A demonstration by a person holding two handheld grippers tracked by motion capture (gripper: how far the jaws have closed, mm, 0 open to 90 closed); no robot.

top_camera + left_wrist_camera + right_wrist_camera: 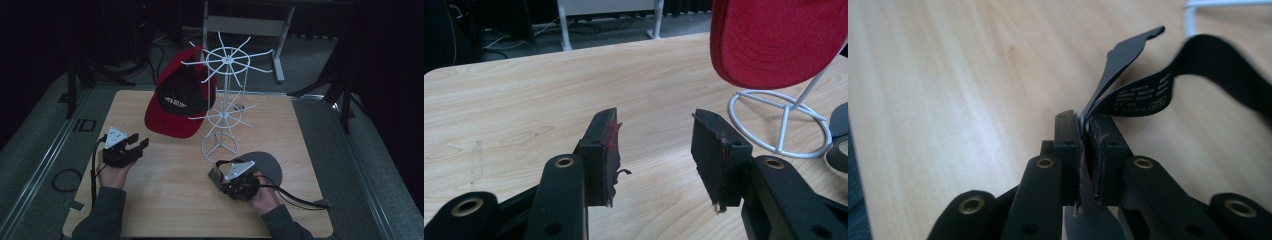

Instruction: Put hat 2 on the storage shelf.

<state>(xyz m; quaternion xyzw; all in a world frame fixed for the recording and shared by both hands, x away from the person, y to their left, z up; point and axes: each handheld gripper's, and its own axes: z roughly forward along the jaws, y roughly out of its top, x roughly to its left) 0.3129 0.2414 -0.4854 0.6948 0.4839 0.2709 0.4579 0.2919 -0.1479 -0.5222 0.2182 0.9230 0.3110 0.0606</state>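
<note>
Right gripper view: right gripper (pixel 1089 150) clamped on black strap (pixel 1148 97) of grey cap (pixel 267 165). Rack (pixel 223 117) just beyond, nearer right hand. Left gripper (pixel 656 150) released, idle.

Red cap (pixel 176 102), white rack (pixel 224 107), black strap (pixel 1168 75)

Dim room, dark walls. Wooden table (pixel 170 200) with rounded corners sits on grey carpet (pixel 385 165). White desk frame (pixel 250 25) behind it, black stand legs (pixel 80 75) on both sides, cable loop (pixel 66 180) on the floor.
</note>
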